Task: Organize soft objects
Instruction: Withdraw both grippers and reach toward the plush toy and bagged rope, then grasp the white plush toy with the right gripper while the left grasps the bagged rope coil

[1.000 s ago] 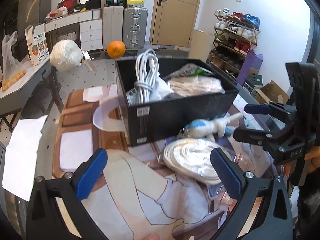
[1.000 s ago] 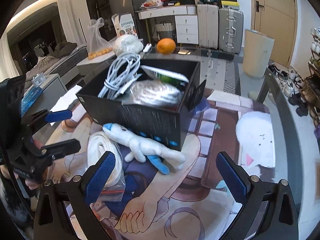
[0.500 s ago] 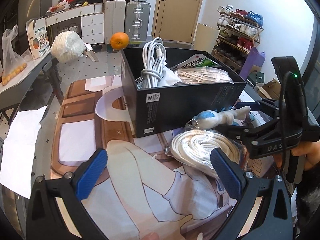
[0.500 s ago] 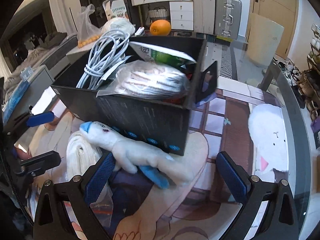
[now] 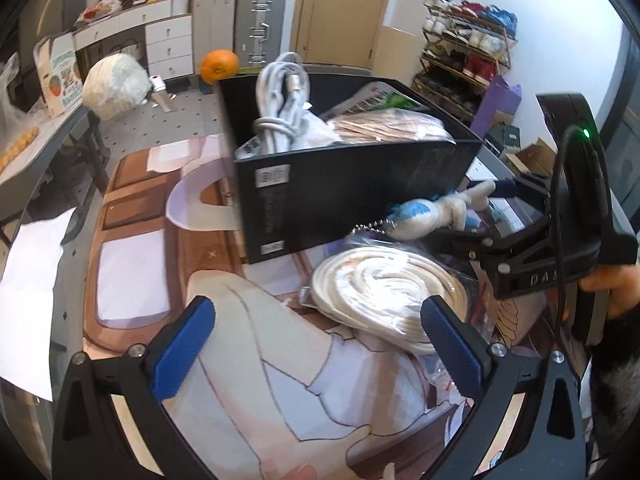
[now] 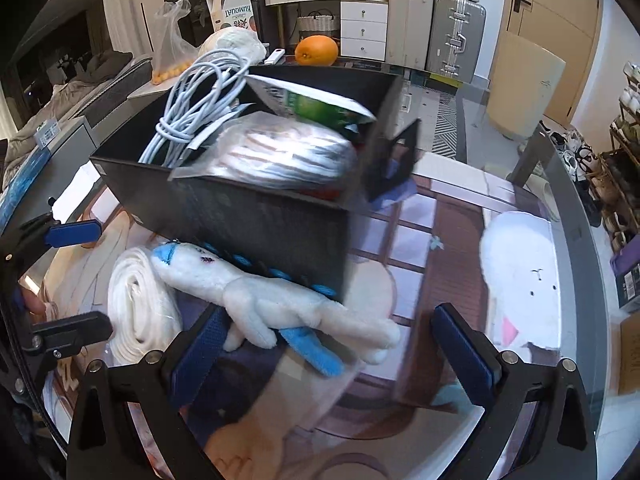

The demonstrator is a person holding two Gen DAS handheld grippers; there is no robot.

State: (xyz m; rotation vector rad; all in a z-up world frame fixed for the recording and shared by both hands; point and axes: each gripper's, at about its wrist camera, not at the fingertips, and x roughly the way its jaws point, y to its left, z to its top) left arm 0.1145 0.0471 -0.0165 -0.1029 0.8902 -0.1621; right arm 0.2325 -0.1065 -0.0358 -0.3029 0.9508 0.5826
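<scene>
- Right gripper [image 6: 330,346], jaws spread, straddles a white-and-blue plush toy [image 6: 280,308] lying against the black box [image 6: 256,224] front wall.
- Left gripper [image 5: 320,344], also spread, hovers beside the bagged white rope coil [image 5: 384,288].
- Open mat [image 6: 436,240] lies right of the box.

Both the left claw [image 5: 316,344] and the right claw [image 6: 332,344] hang spread wide, gripping nothing.
</scene>
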